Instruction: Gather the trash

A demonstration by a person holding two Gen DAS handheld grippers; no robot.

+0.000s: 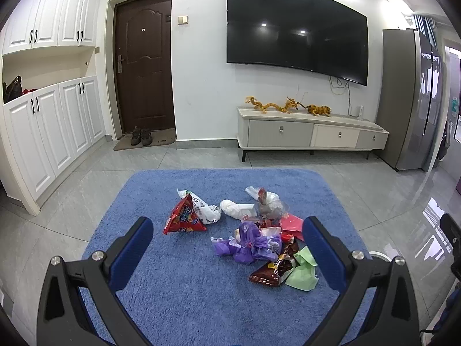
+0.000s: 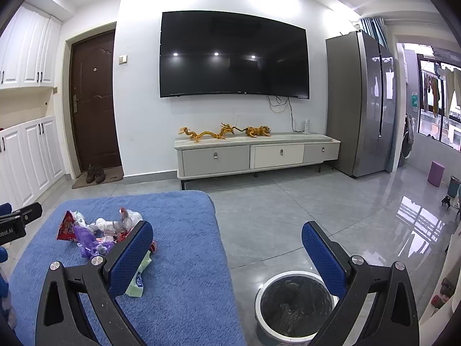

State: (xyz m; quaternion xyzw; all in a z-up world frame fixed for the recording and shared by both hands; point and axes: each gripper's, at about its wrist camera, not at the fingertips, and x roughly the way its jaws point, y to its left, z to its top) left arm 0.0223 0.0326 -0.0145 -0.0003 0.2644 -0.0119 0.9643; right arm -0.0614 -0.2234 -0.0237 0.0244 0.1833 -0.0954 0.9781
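A pile of trash lies on a blue rug (image 1: 178,297): a red triangular snack bag (image 1: 184,216), white crumpled plastic (image 1: 234,208), a purple bag (image 1: 247,245), a brown wrapper (image 1: 273,268) and a green wrapper (image 1: 302,272). My left gripper (image 1: 227,248) is open and empty, held above the rug just short of the pile. My right gripper (image 2: 227,255) is open and empty, above the rug's right edge. A round white trash bin (image 2: 294,302) with a dark liner stands on the floor under its right finger. The pile also shows in the right wrist view (image 2: 95,227).
A grey tile floor (image 2: 288,219) surrounds the rug. A TV console (image 2: 256,154) with golden dragon figures stands at the far wall under a wall TV (image 2: 233,54). A fridge (image 2: 360,103) is at right, white cabinets (image 1: 52,132) and a brown door (image 1: 144,66) at left.
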